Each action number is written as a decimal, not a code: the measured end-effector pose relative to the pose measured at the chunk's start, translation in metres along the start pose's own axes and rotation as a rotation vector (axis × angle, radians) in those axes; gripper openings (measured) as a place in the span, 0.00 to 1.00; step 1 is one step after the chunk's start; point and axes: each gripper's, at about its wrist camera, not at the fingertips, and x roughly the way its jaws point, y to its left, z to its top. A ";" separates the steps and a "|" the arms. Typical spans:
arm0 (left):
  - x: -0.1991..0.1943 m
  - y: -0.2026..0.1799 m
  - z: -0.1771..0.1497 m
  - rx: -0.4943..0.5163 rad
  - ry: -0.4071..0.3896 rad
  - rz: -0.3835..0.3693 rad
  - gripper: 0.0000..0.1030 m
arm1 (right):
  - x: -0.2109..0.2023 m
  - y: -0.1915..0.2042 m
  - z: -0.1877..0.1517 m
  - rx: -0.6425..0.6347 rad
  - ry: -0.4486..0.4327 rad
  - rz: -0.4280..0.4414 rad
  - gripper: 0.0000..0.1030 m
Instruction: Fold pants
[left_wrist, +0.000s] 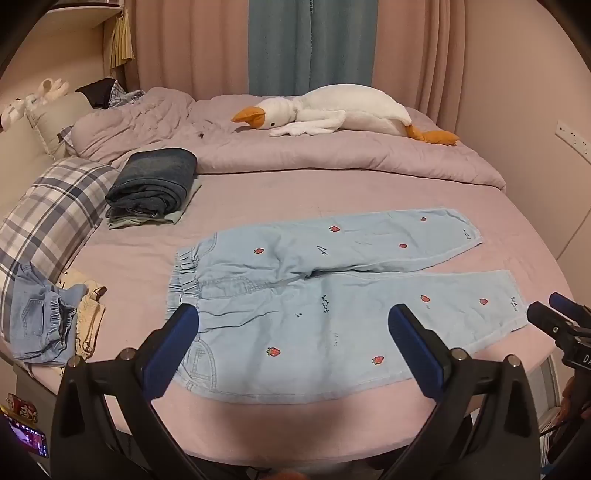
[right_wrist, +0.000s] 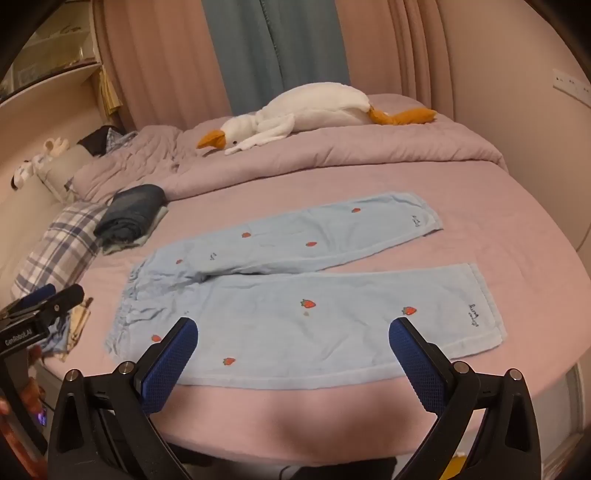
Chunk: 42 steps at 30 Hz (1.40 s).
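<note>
From the left wrist, the light blue pants (left_wrist: 332, 295) with little strawberries lie flat on the pink bed (left_wrist: 332, 413), close to its near edge. The waistband is on the left and the two legs go off to the right, a bit apart. No fold has been made yet, so I think the whole job is still to do. The left gripper (left_wrist: 295, 332) hangs above the waist end with its jaws spread wide and nothing in them. The right gripper (left_wrist: 554, 314) peeks in at the right edge, mostly cut off. A folded dark pile (left_wrist: 155, 184) sits farther back on the left, and crumpled clothes (left_wrist: 48, 325) lie near the left edge, hard to tell apart.

From the right wrist, the pants (right_wrist: 314, 314) look the same, flat and unfolded. The right gripper (right_wrist: 293, 343) is wide open and empty, above the near leg. The waistband looks blurry here. The left gripper (right_wrist: 44, 299) shows only in part, at the left edge
</note>
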 end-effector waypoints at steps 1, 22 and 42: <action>0.000 0.001 0.000 -0.002 0.003 -0.003 1.00 | 0.000 0.000 0.000 -0.001 0.000 -0.002 1.00; 0.000 0.000 0.001 -0.005 -0.023 -0.023 0.99 | -0.002 -0.002 0.003 0.002 -0.006 -0.003 1.00; 0.003 -0.001 0.001 0.005 -0.026 -0.023 0.99 | -0.002 0.000 0.005 -0.008 -0.008 -0.006 1.00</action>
